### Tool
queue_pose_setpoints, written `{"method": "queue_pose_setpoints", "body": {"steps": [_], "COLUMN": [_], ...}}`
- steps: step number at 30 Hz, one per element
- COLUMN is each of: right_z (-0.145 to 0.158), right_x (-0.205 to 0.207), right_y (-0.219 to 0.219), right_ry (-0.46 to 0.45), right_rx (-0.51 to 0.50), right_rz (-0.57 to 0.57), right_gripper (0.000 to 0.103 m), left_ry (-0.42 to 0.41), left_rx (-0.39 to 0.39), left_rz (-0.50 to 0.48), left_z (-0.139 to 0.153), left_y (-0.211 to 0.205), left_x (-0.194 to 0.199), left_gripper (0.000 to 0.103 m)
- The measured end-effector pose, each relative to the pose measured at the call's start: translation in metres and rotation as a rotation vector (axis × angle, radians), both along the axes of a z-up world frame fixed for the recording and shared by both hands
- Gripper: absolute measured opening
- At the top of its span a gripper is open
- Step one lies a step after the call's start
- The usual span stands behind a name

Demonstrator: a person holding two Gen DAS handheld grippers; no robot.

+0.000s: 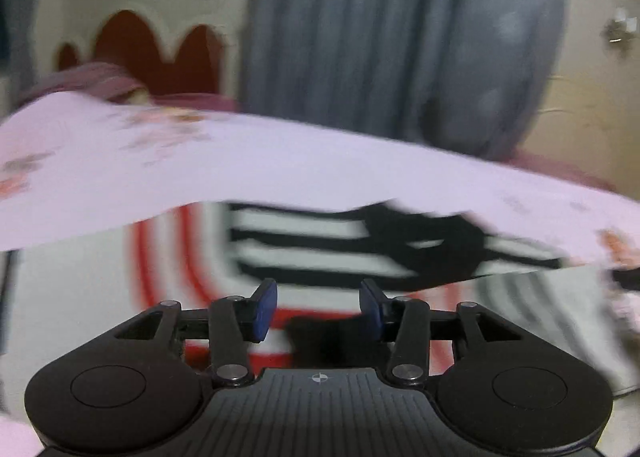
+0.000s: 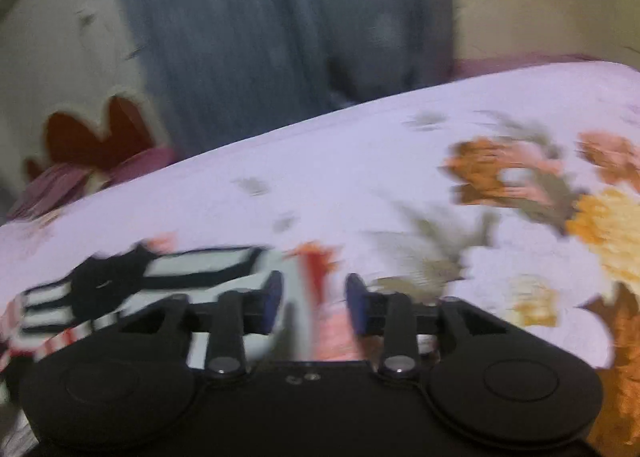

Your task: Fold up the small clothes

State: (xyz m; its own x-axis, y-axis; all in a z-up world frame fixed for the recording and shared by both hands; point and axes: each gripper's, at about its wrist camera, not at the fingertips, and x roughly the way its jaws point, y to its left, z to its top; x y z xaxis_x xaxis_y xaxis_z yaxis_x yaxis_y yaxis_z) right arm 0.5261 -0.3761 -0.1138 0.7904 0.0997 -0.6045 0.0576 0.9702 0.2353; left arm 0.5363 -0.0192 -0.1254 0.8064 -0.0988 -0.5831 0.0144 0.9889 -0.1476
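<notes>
A small garment with black-and-white stripes, red bands and a black patch lies on a pale pink floral bedsheet. My left gripper is open just above its near part, with nothing between the blue pads. In the right wrist view the garment lies at lower left on the bedsheet. My right gripper is open at the garment's right edge, holding nothing. Both views are motion-blurred.
A grey curtain hangs behind the bed and also shows in the right wrist view. A red scalloped headboard and a mauve pillow are at the back left. Cream wall lies to the right.
</notes>
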Motion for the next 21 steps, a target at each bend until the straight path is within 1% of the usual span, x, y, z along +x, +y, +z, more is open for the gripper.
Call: {"method": "queue_pose_setpoints", "body": {"steps": [2,3,4,5,6,7,8,9,10,11,12,13,14,16,17,18,19,21], "right_z": [-0.002,-0.005,-0.008,-0.011,-0.011,-0.011,-0.011,-0.01,-0.011,-0.015,-0.018,-0.019,-0.017,-0.013,-0.013,-0.011,-0.007,-0.002], "right_x": [0.005,0.006,0.01,0.012,0.014,0.015,0.015,0.019,0.023,0.032,0.04,0.046,0.049,0.05,0.049,0.047,0.044,0.028], "right_y": [0.03,0.041,0.054,0.066,0.073,0.079,0.078,0.069,0.054,0.034,0.015,-0.003,-0.006,0.002,0.003,0.002,0.002,0.002], "right_ry": [0.008,0.015,0.027,0.035,0.039,0.044,0.041,0.035,0.033,0.061,0.086,0.098,0.111,0.122,0.125,0.129,0.128,0.11], "right_rx": [-0.049,-0.054,-0.049,-0.053,-0.067,-0.095,-0.127,-0.152,-0.179,-0.209,-0.197,-0.117,-0.102,-0.168,-0.172,-0.165,-0.159,-0.144], "right_rz": [0.13,0.176,0.229,0.283,0.316,0.342,0.346,0.309,0.23,0.121,0.057,0.05,0.062,0.096,0.093,0.088,0.088,0.112], "right_gripper": [0.025,0.025,0.026,0.026,0.028,0.023,0.02,0.015,0.01,0.004,0.0,0.0,0.0,0.0,0.0,0.003,0.013,0.026], "left_ry": [0.014,0.033,0.045,0.05,0.068,0.091,0.116,0.122,0.126,0.127,0.125,0.126,0.124,0.127,0.125,0.111,0.091,0.078], "left_rx": [-0.029,-0.044,-0.035,-0.009,0.037,0.057,0.066,0.07,0.068,0.046,0.031,0.033,0.055,0.079,0.076,0.06,0.039,-0.003], "left_rz": [-0.116,-0.168,-0.212,-0.235,-0.245,-0.243,-0.235,-0.221,-0.211,-0.211,-0.212,-0.214,-0.217,-0.209,-0.203,-0.209,-0.221,-0.26], "left_z": [0.001,-0.002,-0.006,-0.01,-0.016,-0.021,-0.026,-0.029,-0.033,-0.036,-0.036,-0.037,-0.037,-0.037,-0.033,-0.027,-0.019,-0.012], "left_y": [-0.038,-0.06,-0.081,-0.096,-0.11,-0.114,-0.113,-0.109,-0.101,-0.094,-0.09,-0.09,-0.094,-0.095,-0.097,-0.099,-0.102,-0.113], "left_x": [0.015,0.025,0.035,0.041,0.049,0.055,0.061,0.062,0.066,0.067,0.066,0.065,0.066,0.063,0.063,0.055,0.048,0.038], "left_gripper": [0.044,0.044,0.044,0.044,0.044,0.044,0.044,0.044,0.044,0.044,0.044,0.044,0.044,0.044,0.044,0.044,0.044,0.044]}}
